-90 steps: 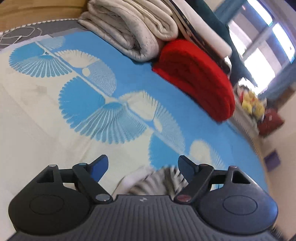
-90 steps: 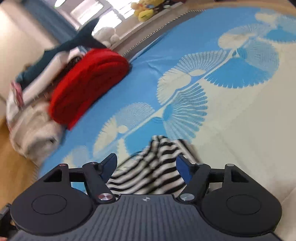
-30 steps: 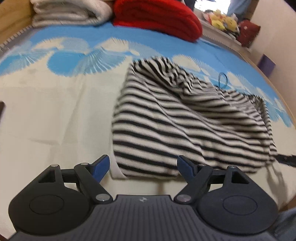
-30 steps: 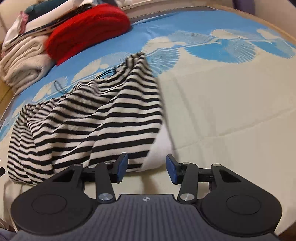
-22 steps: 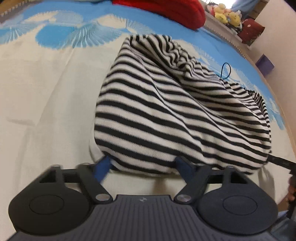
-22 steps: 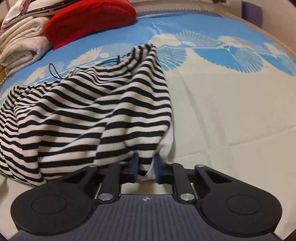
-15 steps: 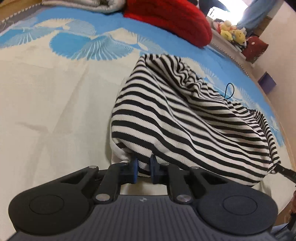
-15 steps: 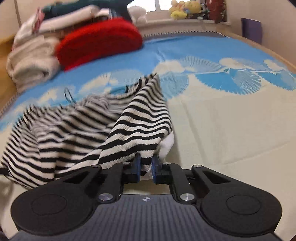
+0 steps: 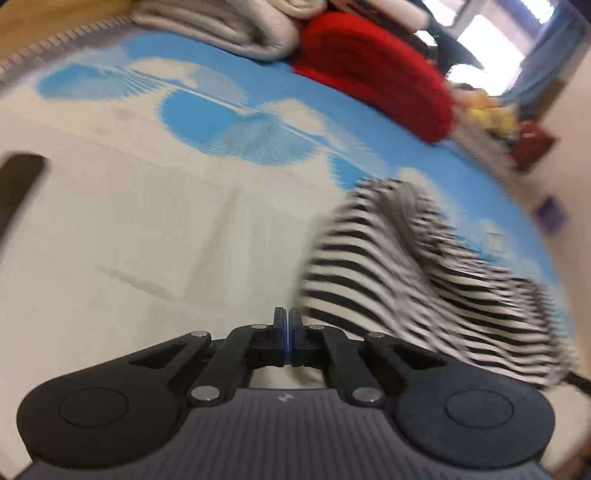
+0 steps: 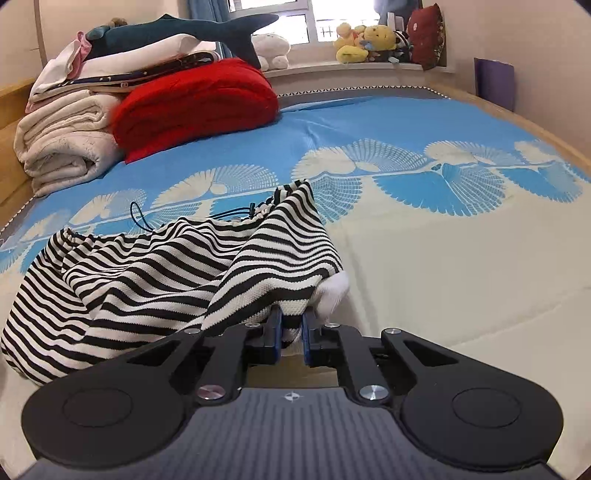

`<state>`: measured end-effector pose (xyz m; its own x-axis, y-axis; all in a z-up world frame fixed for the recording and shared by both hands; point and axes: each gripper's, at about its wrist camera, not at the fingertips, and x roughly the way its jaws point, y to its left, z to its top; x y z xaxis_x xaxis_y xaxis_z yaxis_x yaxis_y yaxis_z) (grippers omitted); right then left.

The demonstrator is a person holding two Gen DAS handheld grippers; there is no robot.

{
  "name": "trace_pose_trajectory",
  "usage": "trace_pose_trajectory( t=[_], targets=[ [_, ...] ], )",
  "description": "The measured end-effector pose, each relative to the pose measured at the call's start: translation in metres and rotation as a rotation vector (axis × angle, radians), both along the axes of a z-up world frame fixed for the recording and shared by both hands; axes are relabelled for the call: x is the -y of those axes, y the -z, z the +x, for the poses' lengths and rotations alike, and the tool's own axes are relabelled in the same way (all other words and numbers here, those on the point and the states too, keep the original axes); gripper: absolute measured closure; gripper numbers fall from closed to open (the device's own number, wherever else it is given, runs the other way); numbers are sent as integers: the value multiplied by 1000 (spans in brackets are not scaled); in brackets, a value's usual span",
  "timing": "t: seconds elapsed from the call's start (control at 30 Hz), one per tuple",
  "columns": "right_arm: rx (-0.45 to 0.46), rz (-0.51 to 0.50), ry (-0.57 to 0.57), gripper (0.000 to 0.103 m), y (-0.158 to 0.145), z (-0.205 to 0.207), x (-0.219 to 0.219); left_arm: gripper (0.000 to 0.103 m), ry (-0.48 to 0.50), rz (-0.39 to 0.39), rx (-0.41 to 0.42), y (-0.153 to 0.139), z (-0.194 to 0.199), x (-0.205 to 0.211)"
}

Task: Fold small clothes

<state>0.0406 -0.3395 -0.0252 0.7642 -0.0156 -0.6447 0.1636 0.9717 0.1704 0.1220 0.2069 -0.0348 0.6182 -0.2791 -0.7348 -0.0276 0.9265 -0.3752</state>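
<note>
Left gripper (image 9: 287, 332) just lost the striped garment (image 9: 406, 288), jaws closed empty; right gripper (image 10: 291, 332) pinches its near hem; regrasp needed.

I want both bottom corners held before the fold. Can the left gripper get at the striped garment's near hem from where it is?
Probably yes, but not as it stands. The left gripper is shut on nothing, and the striped garment lies just to its right on the bedspread with nothing between. It would have to open and shift over.

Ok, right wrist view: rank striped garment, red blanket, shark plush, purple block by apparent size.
1. striped garment, though nearest the camera
2. red blanket
3. shark plush
4. purple block
</note>
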Motion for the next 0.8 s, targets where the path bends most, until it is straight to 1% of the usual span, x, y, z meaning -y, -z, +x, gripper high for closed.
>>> trace_pose_trajectory(
  t=[0.03, 0.07, 0.1, 0.13, 0.17, 0.2, 0.23, 0.27, 0.3, 0.33, 0.4, 0.43, 0.47, 0.5, 0.53, 0.57, 0.63, 0.67, 0.7, 0.77, 0.8],
  targets=[
    [1, -3, -4, 93, 0, 1, -1, 84, 7, -9, -2, 0, -1, 3],
    [-1, 3, -2, 93, 1, 2, -1, 73, 19, -11, -13, 0, -1, 5],
    [-7, 10, -1, 92, 2, 3, 0, 55, 30, -24, -25, -1, 0, 7],
    [-17, 12, 0, 92, 3, 5, 0, 44, 37, -55, -27, -1, -1, 8],
    [-27, 14, 1, 92, 5, 6, 0, 40, 41, -89, -16, -1, -1, 9],
    [-33, 15, 3, 92, 6, 6, -1, 32, 45, -101, -10, -1, -1, 12],
    [-38, 15, 2, 92, 6, 7, -2, 18, 49, -96, -9, -1, 0, 15],
    [-43, 16, 1, 91, 7, 7, -2, 11, 44, -76, -15, 0, 1, 20],
    [-48, 18, 2, 91, 7, 8, -3, 6, 29, -50, -26, 2, 1, 25],
    [-54, 24, 3, 90, 8, 9, -3, 6, 17, -34, -37, 6, 3, 29],
    [-75, 39, -1, 90, 12, 10, -4, 6, 20, -27, -62, 13, 9, 37],
    [-83, 41, -4, 90, 13, 11, -4, 17, 25, -16, -53, 14, 9, 41],
    [-84, 39, -9, 90, 13, 11, -5, 36, 39, 5, -24, 14, 9, 46],
    [-79, 41, -16, 90, 12, 10, -6, 97, 86, 40, -6, 14, 11, 54],
    [-65, 48, -28, 91, 10, 8, -6, 97, 120, 82, -11, 15, 14, 60],
    [-33, 55, -41, 92, 5, 3, -6, 97, 114, 145, -17, 16, 16, 66],
    [66, 90, -67, 93, -10, -11, -3, 97, 94, 203, -40, 21, 22, 68],
    [102, 97, -68, 93, -16, -17, 0, 97, 58, 199, -50, 22, 25, 63],
    [112, 93, -50, 94, -18, -21, 4, 97, 38, 181, -55, 22, 26, 58],
    [64, 128, -4, 94, -13, -21, 19, 97, 27, 160, -56, 21, 27, 53],
    [44, 140, 7, 96, -10, -20, 26, 97, 38, 167, -53, 21, 27, 55]
  ],
)
